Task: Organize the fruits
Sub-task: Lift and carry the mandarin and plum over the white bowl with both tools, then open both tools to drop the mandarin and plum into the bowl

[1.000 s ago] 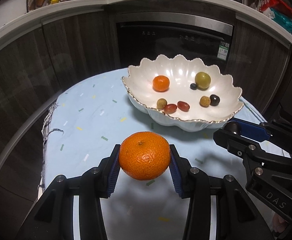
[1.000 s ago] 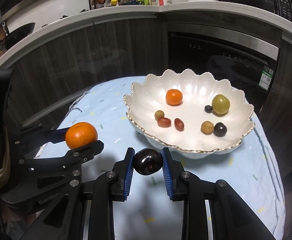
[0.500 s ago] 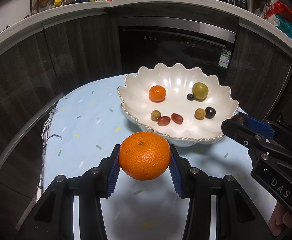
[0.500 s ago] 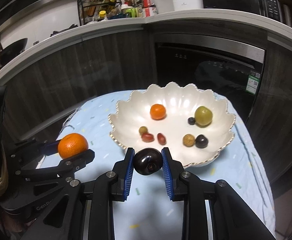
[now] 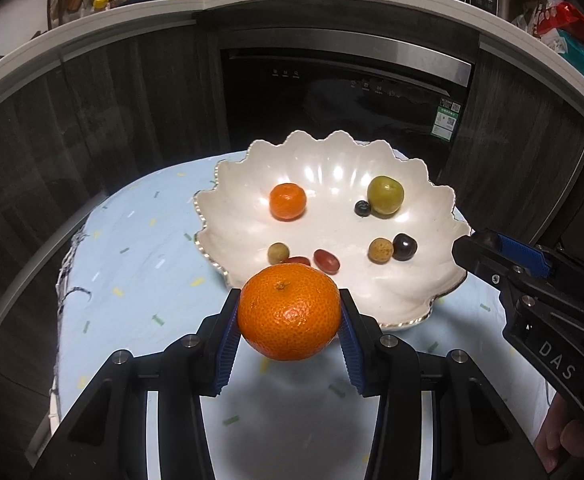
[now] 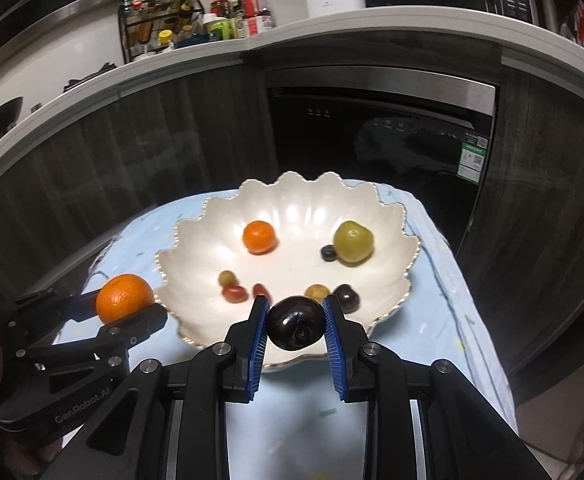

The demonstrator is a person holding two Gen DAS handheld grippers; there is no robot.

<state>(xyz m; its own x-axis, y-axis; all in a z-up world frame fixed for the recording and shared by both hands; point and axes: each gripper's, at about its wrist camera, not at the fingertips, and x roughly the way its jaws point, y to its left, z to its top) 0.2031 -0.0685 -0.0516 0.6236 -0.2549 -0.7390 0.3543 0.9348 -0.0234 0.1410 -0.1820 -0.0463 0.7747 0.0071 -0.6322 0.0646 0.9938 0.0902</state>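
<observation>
Left to right. The left tongs (image 5: 289, 334) stood partly open and clamped on a large, round, dimple-skinned orange mandarin (image 5: 289, 311), their blue ribbed pads (image 5: 228, 344) pressed against its two flanks at about its widest line. The fruit hung clear above the round table under a pale blue speckled cloth (image 5: 132, 264), just at the near rim of the white scalloped ceramic bowl with a gilt edge (image 5: 228, 184). Judged light, with a soft, loose rind: a grip across the middle suits it, and hard pressure would bruise it.

The bowl already held a small orange mandarin (image 5: 287, 201), a green round fruit (image 5: 385, 195) with a dark blue berry (image 5: 362, 208) touching it, and several grape-sized fruits towards the near side. The bowl itself is judged rigid and breakable; fruit should be lowered in, not dropped.

The right tongs (image 6: 296, 330) were nearly closed and gripped a glossy, dark purple, round plum-like fruit (image 6: 296, 328) by its sides, over the bowl's near rim. Its smooth skin is judged slippery and its flesh easily marked; the ribbed pads (image 6: 258, 340) across the widest part give the safest hold.
</observation>
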